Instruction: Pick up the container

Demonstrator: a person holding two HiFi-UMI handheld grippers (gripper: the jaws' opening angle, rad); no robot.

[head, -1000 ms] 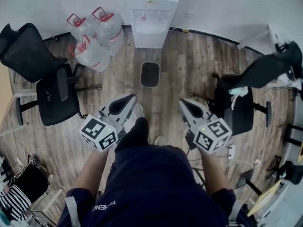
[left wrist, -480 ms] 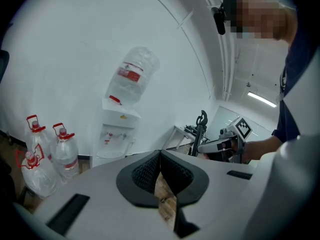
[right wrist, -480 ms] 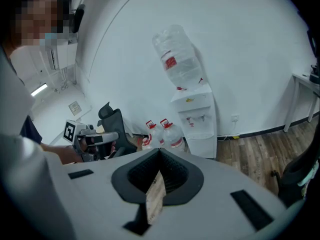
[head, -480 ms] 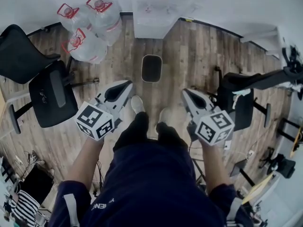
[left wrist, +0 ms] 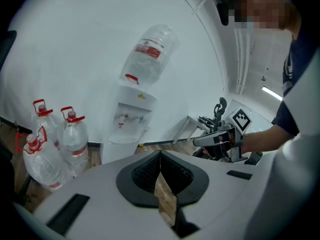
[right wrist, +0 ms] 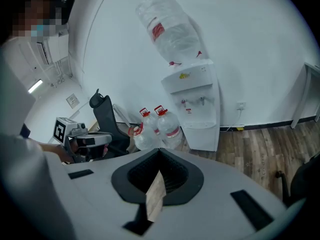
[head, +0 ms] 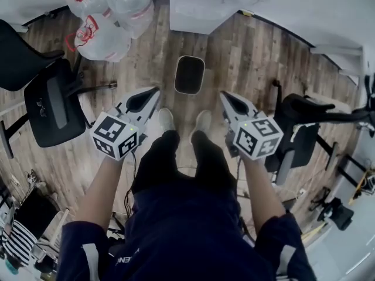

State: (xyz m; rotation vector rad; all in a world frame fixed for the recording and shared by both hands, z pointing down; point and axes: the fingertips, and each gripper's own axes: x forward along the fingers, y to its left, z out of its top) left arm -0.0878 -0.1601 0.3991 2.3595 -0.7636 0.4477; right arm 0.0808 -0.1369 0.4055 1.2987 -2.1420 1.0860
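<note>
A small black bin [head: 189, 74] stands on the wooden floor in front of a white water dispenser [head: 214, 4]. Three clear water jugs with red caps [head: 96, 37] lie at the dispenser's left, also seen as jugs [left wrist: 50, 149] and jugs [right wrist: 157, 129]. My left gripper [head: 153, 90] is held at waist height, shut and empty, pointing toward the bin. My right gripper [head: 224, 94] is beside it, also shut with nothing in it. In the gripper views the left jaws meet with nothing between them [left wrist: 160, 156], and so do the right jaws [right wrist: 159, 154].
A black office chair [head: 50, 101] stands at the left and another chair [head: 299, 133] at the right. The dispenser [left wrist: 127, 129] carries an upturned bottle [right wrist: 172, 31]. My shoes [head: 184, 122] are on the floor just short of the bin. White wall behind.
The head view has shifted forward: bin, jugs and dispenser sit nearer and higher in frame, and both shoes now show. Both grippers stay shut, held at the same height.
</note>
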